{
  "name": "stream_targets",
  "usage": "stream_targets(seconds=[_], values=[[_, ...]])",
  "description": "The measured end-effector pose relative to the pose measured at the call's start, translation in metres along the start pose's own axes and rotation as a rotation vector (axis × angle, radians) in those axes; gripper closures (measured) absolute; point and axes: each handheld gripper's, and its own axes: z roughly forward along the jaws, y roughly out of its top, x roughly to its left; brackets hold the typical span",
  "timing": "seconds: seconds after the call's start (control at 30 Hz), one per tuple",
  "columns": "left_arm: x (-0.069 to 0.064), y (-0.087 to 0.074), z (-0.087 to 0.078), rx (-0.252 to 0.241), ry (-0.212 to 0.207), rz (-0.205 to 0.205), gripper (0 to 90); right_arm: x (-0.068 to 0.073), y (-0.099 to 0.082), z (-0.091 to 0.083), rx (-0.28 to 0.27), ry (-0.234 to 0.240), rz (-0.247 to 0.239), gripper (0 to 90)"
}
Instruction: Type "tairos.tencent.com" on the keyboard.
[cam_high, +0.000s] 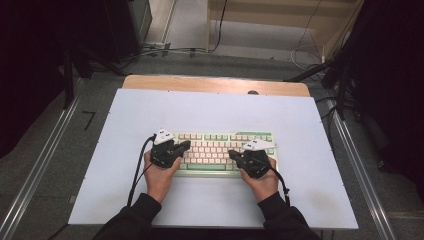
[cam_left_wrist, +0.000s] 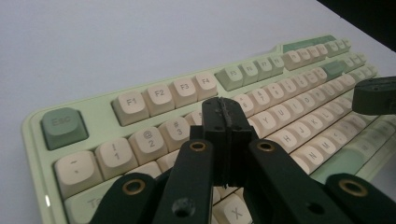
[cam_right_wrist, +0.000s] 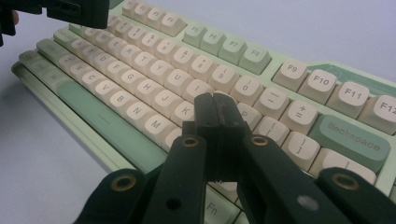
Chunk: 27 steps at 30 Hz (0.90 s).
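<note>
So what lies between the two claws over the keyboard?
In the high view, only the keyboard's middle rows of cream keys lie between the shut left claw and the shut right claw; nothing else sits there.

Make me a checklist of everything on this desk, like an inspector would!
Surface: pale white board lying on a wooden table; the wood shows along the far edge.
Job's things: pale green keyboard with cream keys, lying flat near the person's side of the board.
Clutter: nothing seen on the board.
Grippers: left gripper and right gripper are both shut with nothing between the jaws, each over its own end of the keyboard.
Cables: a black cable trails from the left gripper; loose wires lie on the floor beyond.
Surroundings: grey floor, metal rails on both sides, dark stands at the edges.
</note>
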Motion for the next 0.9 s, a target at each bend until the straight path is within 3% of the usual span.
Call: stream_targets(seconds=[0.9], values=[[-0.019, 0.002, 0.026, 0.048, -0.036, 0.05, 90.0, 0.0, 0.0, 0.001, 0.004, -0.002, 0.0, 87.6]])
